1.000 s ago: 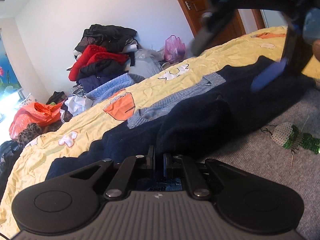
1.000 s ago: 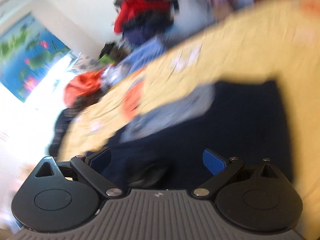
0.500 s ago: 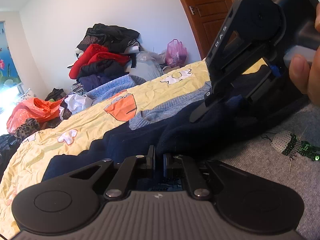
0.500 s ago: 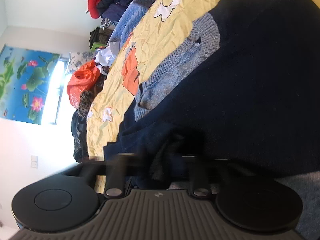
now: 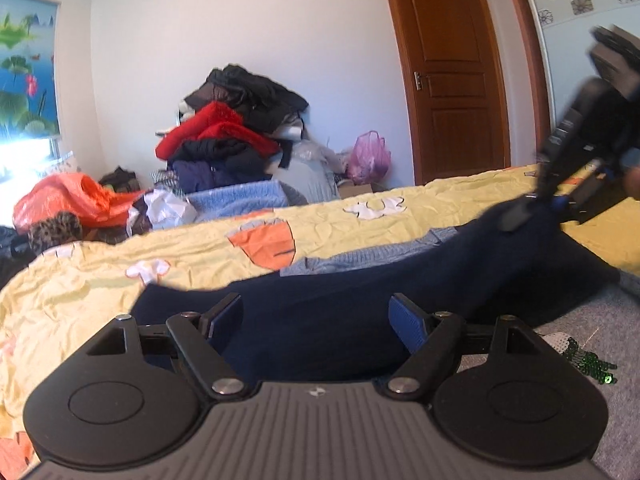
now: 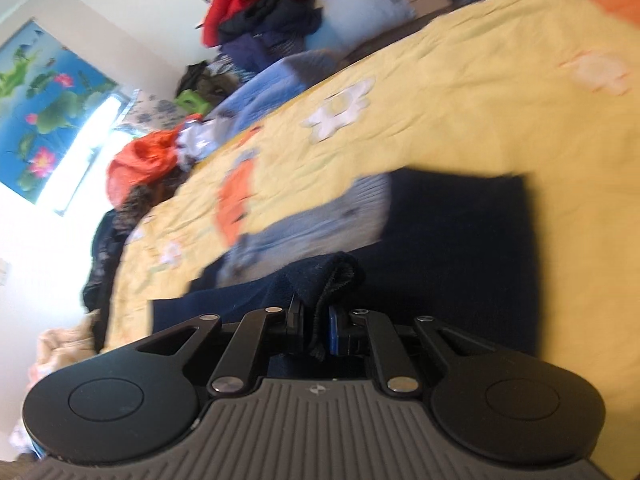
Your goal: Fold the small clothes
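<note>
Left gripper (image 5: 318, 318): jaws opening, blue pads standing wide apart, gripping nothing; the navy sweater (image 5: 360, 300) is lying just beyond and below them, not pinched. Right gripper (image 6: 314, 330): jaws clenched on a bunched edge of the navy sweater (image 6: 452, 240), a fold of dark knit sticking up between the pads and a frayed hem hanging down through the gap. In the left wrist view the right gripper (image 5: 532, 204) is sitting at the far right, lifting that end of the sweater into a peak off the bed. The rest of the sweater is lying spread across the yellow bedsheet (image 5: 80, 280), with its grey-blue ribbed collar (image 5: 372, 254) showing along the far edge. A grey garment with green sequins (image 5: 592, 368) is lying at the near right. Beyond the bed: a pile of clothes (image 5: 236, 136) against the wall, an orange bag (image 5: 68, 196), a pink bag (image 5: 370, 158), a wooden door (image 5: 448, 68).
</note>
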Tool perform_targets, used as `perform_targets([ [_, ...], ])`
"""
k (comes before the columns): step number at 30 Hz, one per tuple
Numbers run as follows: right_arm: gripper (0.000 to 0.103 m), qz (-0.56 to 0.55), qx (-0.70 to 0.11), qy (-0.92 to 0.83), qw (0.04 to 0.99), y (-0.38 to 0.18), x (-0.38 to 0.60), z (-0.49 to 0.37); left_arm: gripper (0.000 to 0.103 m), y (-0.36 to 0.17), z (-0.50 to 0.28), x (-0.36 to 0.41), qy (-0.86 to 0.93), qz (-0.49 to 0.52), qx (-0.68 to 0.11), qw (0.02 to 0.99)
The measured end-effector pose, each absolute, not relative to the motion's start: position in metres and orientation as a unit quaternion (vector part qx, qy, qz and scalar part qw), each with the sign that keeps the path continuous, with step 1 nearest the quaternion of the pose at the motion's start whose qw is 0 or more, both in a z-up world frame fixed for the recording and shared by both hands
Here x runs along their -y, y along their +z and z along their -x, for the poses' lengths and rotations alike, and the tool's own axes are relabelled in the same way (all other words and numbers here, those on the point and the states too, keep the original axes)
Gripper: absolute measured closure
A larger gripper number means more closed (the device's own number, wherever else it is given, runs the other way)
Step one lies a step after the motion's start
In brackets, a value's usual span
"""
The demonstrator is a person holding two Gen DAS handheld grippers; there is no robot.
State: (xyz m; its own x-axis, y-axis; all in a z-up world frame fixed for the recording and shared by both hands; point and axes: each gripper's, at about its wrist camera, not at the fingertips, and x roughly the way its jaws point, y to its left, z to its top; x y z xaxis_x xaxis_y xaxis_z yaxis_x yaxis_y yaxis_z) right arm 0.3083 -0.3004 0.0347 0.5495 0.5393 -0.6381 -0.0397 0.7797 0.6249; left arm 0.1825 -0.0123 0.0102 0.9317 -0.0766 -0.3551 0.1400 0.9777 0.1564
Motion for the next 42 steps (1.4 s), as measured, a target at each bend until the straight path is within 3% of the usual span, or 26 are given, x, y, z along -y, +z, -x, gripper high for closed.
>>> perform_targets([
  [9, 0.083, -0.274, -0.452, 0.120, 0.840, 0.014, 0.357, -0.299, 0.023, 0.010, -0.189, 0.004, -0.053, -0.063, -0.195, 0.977],
  [28, 0.086, -0.282, -0.453, 0.097, 0.840, 0.000, 0.363, -0.297, 0.023, 0.006, -0.207, -0.003, -0.040, -0.036, -0.254, 0.966],
  [31, 0.076, -0.294, -0.439, 0.074, 0.846, 0.005, 0.363, -0.291, 0.023, 0.013, -0.207, -0.005, -0.037, -0.047, -0.240, 0.969],
  [32, 0.068, -0.285, -0.418, 0.052, 0.861, 0.014, 0.360, -0.284, 0.023, 0.017, -0.207, -0.004, -0.029, -0.063, -0.230, 0.971],
  [34, 0.064, -0.222, -0.339, 0.025, 0.914, 0.040, 0.340, -0.263, 0.022, 0.024, -0.214, -0.003, -0.019, -0.071, -0.221, 0.972],
  [36, 0.053, -0.171, -0.312, 0.053, 0.933, 0.051, 0.312, -0.254, 0.017, 0.025, -0.233, 0.001, -0.023, -0.067, -0.249, 0.966],
  [42, 0.051, -0.052, -0.358, 0.074, 0.929, 0.012, 0.250, -0.280, 0.016, 0.002, -0.275, 0.011, -0.026, -0.126, -0.307, 0.943],
])
